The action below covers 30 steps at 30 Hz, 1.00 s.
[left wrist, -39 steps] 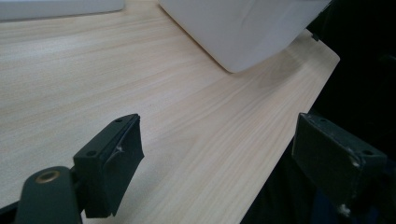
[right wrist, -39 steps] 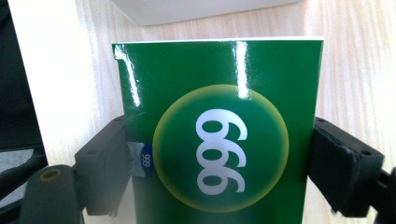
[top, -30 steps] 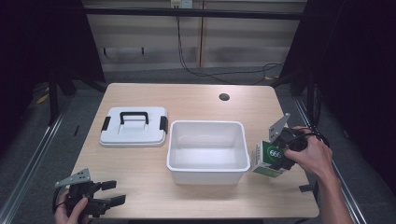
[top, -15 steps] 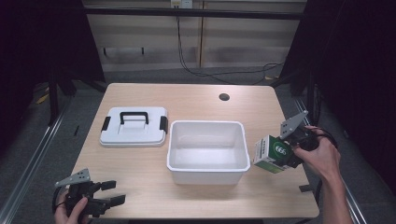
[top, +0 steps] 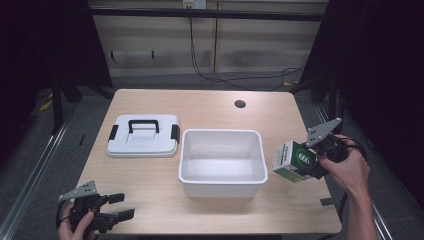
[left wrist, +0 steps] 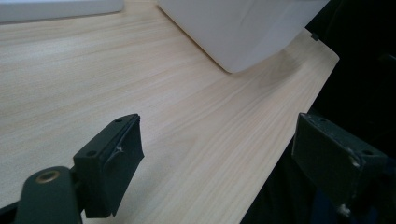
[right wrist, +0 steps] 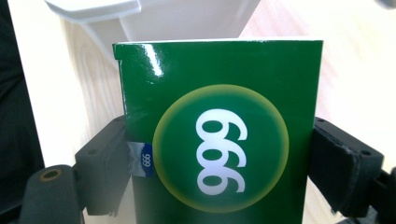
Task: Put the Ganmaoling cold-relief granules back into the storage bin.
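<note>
The person's right hand (top: 350, 167) comes in from the near right corner, with the forearm rising along the right edge of the table (top: 210, 102). It holds the right gripper (top: 314, 161) pointed to the left, toward the white bin (top: 221, 186), with the grey plate on top tilted up. The jaws of this gripper are closed on the green box (top: 294, 161), one jaw on each side face, as the right gripper view shows.

The box (right wrist: 219, 135) is lifted above the table surface, near the right edge of the table and just beside the right wall of the bin, apart from it. It is tilted a little, with its near end lower. The box is glossy green, with a pale side face toward the bin and a round yellow-green ring around the white number 999 on the face toward the camera. A small blue label with the same number sits on its edge near one jaw.

The left hand (top: 75, 227) is at the near left corner of the table, low, with the left gripper (top: 121, 206) pointed to the right along the near edge. Its jaws stand wide apart with nothing between them; under them is bare wood (left wrist: 177, 121).

A white lid (top: 142, 142) with a black handle lies flat, left of the bin.
</note>
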Tool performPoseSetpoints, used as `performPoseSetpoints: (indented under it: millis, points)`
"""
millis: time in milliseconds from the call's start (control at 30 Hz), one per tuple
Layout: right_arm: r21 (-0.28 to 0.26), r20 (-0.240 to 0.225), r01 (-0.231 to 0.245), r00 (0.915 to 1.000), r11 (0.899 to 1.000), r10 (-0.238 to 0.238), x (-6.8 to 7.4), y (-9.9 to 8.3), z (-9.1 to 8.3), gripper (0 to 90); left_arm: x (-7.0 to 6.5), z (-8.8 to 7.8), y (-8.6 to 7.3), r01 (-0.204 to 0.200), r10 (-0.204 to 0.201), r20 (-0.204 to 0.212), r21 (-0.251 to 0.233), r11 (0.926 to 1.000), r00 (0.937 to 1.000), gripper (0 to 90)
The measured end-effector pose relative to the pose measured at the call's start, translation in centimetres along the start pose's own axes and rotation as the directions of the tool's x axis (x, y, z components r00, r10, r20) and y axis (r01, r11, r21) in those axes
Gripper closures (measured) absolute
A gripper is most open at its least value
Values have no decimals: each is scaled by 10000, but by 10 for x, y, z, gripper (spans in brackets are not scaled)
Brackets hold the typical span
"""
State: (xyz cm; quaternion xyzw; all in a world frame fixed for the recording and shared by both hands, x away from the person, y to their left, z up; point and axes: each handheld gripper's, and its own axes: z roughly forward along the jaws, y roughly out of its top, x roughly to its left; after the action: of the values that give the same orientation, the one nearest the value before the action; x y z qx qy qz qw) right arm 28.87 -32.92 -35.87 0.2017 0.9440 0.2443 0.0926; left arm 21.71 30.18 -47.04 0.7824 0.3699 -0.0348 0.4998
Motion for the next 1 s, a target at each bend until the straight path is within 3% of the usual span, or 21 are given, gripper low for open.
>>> performPoseSetpoints:
  millis: [100,300,533,833,1000]
  points:
    - [-338,241,20,9997,9994,-12,3,3,-9,159,0,0,0,6,-6,4,-8,10000,10000,160]
    - [-381,462,103,9989,9992,-85,5,6,-16,159,0,0,0,40,-40,6,-32,10000,10000,160]
    - [-764,678,-121,9975,9970,173,6,3,-27,159,0,0,0,36,-36,-1,-40,10000,10000,160]
    - [-1444,565,-510,9966,9882,596,4,-3,-40,159,0,0,0,44,-44,-8,-32,10000,10000,160]
    - [-1727,517,-381,9975,9842,477,0,4,-47,160,1,1,0,50,-50,-58,42,10000,10000,160]
